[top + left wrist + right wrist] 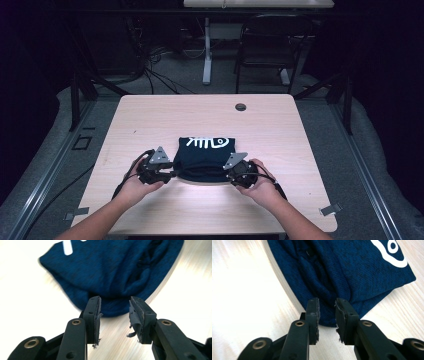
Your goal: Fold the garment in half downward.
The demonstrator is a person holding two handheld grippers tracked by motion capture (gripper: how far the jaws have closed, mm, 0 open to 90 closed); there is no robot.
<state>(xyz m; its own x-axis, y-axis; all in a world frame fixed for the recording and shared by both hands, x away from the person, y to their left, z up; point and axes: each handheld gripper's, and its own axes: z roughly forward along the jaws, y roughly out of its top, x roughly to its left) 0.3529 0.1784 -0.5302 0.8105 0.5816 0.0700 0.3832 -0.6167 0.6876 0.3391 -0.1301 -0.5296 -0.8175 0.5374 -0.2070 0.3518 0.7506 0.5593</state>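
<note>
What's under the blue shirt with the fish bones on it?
The folded navy shirt lies flat on the light wooden table, so bare tabletop shows all round it. Whether anything hides beneath the cloth cannot be seen; the fabric covers it.

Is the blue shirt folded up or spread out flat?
Folded. The blue shirt sits as a small bundle on the table, with no sleeves showing, doubled layers at its near edge, and the white fish-bone print on top.

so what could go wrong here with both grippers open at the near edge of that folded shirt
1. The near edge of the folded shirt is bunched in several layers, so the left gripper may pinch only the top fold.
2. The right gripper sits near a corner; uneven grabs could skew the fold.
3. The frayed pads might slip on the knit.
</note>
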